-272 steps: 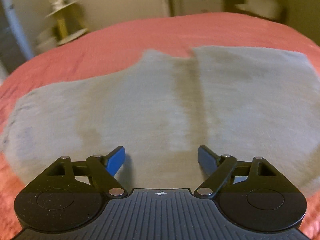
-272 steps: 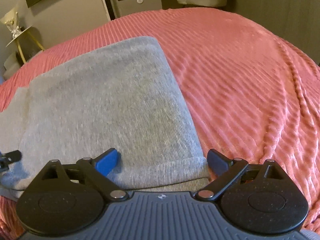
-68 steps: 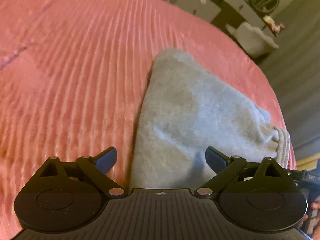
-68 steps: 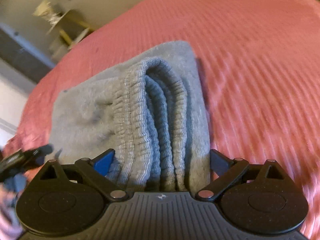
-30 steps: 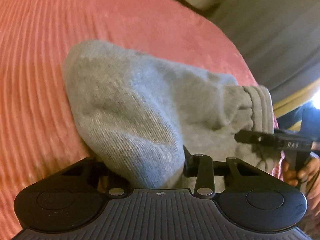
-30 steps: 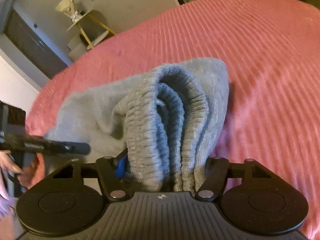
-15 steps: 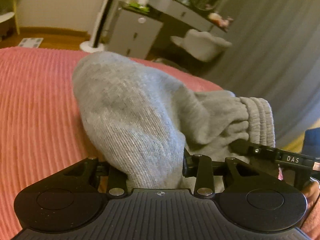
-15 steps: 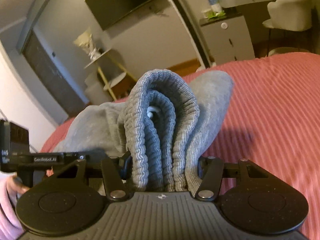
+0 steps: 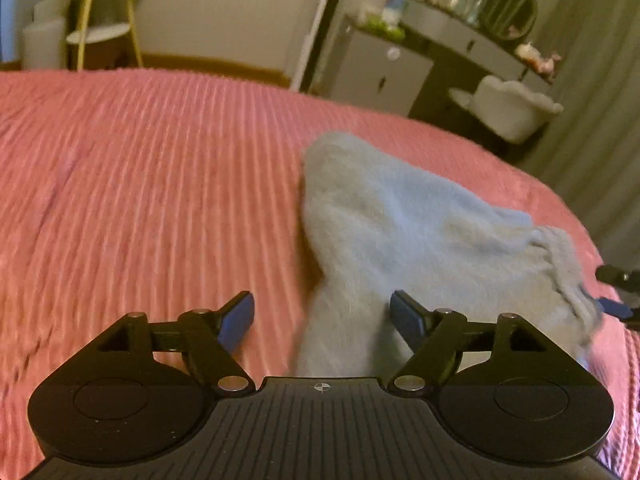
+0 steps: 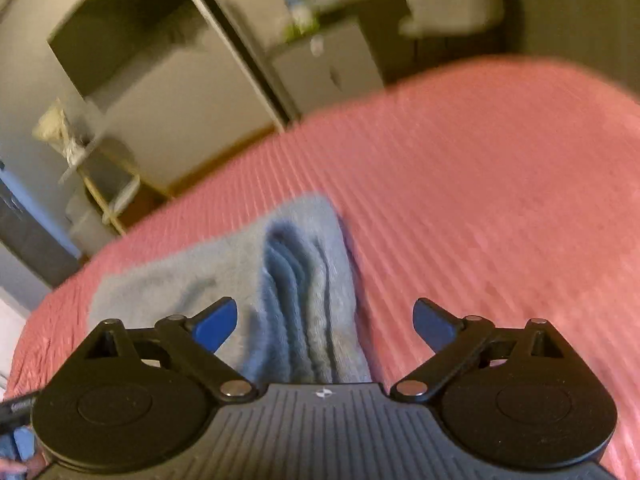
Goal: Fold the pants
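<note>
The grey pants (image 9: 400,232) lie folded in a thick bundle on the pink bedspread (image 9: 140,184). My left gripper (image 9: 322,312) is open, with one end of the bundle between its fingers and not clamped. In the right wrist view the ribbed waistband end of the pants (image 10: 296,288) lies stacked in layers. My right gripper (image 10: 324,318) is open around it, fingers apart from the cloth. The right gripper's tip also shows at the right edge of the left wrist view (image 9: 618,280).
The ribbed pink bedspread (image 10: 480,200) spreads wide to both sides of the bundle. Beyond the bed stand a grey dresser (image 9: 380,68) with a round mirror, a white chair (image 9: 512,108) and a gold-legged side table (image 9: 104,28).
Both grippers were shut on the lifted bundle half a second ago. Now both have opened and the pants rest on the bed.
</note>
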Motion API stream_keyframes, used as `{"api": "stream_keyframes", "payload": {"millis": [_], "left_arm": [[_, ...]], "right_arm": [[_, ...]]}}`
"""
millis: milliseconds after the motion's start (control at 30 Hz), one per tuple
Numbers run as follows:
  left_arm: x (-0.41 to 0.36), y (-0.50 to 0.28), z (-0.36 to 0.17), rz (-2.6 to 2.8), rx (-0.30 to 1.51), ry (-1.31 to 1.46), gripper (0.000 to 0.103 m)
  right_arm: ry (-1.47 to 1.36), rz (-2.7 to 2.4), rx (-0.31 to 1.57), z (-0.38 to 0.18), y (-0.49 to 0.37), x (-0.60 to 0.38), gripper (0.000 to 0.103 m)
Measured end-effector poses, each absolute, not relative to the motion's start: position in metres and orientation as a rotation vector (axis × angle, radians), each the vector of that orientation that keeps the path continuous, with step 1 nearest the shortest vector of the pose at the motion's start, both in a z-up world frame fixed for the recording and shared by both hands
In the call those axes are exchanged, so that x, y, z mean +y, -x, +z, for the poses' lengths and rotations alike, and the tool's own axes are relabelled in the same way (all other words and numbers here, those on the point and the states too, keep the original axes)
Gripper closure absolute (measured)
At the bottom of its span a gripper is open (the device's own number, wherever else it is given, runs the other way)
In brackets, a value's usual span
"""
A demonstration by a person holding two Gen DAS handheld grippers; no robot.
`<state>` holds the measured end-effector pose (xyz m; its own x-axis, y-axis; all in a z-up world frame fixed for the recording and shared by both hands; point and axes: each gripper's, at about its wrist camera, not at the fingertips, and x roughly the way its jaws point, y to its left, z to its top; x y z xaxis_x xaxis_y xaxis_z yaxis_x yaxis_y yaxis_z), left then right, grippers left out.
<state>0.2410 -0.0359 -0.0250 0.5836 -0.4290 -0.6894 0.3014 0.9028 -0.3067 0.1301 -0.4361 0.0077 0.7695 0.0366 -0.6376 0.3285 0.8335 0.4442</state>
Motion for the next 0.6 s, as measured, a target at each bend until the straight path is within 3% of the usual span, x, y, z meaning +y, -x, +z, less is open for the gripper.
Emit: {"api": "stream_keyframes", "payload": {"millis": [100, 233, 300, 433, 600], "left_arm": [[-0.043, -0.216, -0.032, -0.503, 0.831, 0.206, 0.012], [-0.055, -0.207, -0.069, -0.385, 0.905, 0.074, 0.007], [-0.045, -0.205, -0.067, -0.366, 0.920, 0.137, 0.007], [-0.021, -0.186, -0.042, -0.348, 0.871, 0.181, 0.011], [-0.011, -0.155, -0.048, -0.232, 0.899, 0.165, 0.010]], "right_arm": [[-0.594, -0.032, 0.616, 0.012, -0.101, -0.410, 0.008], [-0.312, -0.083, 0.707, -0.007, -0.101, -0.361, 0.008], [-0.155, -0.149, 0.827, -0.023, -0.111, -0.350, 0.006], [-0.175, -0.183, 0.785, 0.004, -0.103, -0.347, 0.006], [-0.282, -0.250, 0.729, 0.025, -0.057, -0.343, 0.006]]}}
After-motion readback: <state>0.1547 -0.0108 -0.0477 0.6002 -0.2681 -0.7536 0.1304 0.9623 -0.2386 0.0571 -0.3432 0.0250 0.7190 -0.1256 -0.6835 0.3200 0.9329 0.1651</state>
